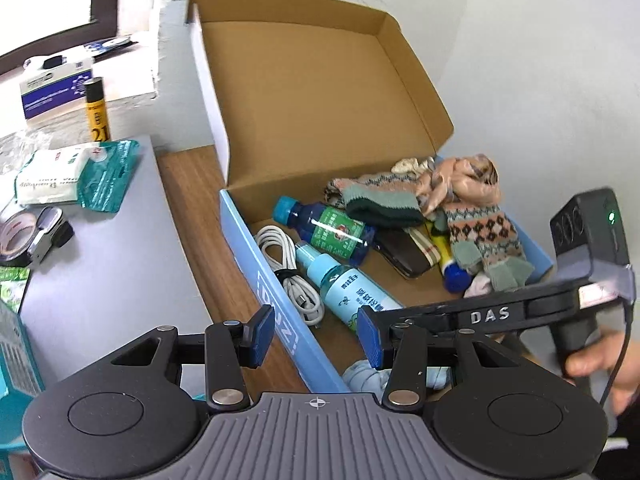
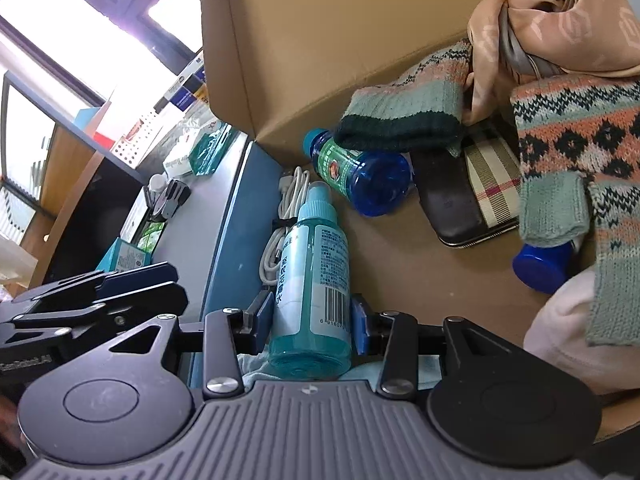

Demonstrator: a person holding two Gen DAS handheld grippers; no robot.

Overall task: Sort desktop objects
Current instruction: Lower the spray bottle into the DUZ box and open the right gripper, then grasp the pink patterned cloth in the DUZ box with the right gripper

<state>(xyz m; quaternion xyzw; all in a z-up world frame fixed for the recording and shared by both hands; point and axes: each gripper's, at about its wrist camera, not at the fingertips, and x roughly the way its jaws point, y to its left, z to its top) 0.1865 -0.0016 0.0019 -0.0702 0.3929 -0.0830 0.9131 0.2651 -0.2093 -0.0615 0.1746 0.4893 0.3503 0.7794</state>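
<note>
Desk (image 1: 120, 280) grey w/ wood strip; cardboard box (image 1: 320, 92) at 12, window at 10. Your right gripper (image 2: 310, 314) is clamped on spray bottle (image 2: 310, 264); left gripper (image 1: 316, 334) fingers apart.

Sitting in the cardboard box (image 1: 240, 216) are two bottles: a teal spray bottle (image 2: 310, 276) and a dark blue bottle (image 2: 360, 176). Two knitted gloves (image 2: 404, 110) (image 2: 576, 152), one white cable (image 1: 288, 268) and one wallet (image 2: 472, 204) are lying there too.

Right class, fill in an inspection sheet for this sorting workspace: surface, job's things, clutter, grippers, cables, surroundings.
Surface: grey desk beside an open cardboard box.
Job's things: teal spray bottle, blue bottle, knitted gloves, case, all inside the box.
Clutter: tape roll and packets on the desk.
Grippers: right hand-held gripper closed on the spray bottle; left hand-held gripper open, empty.
Cables: coiled white cable in the box.
Surroundings: window, white wall.
</note>
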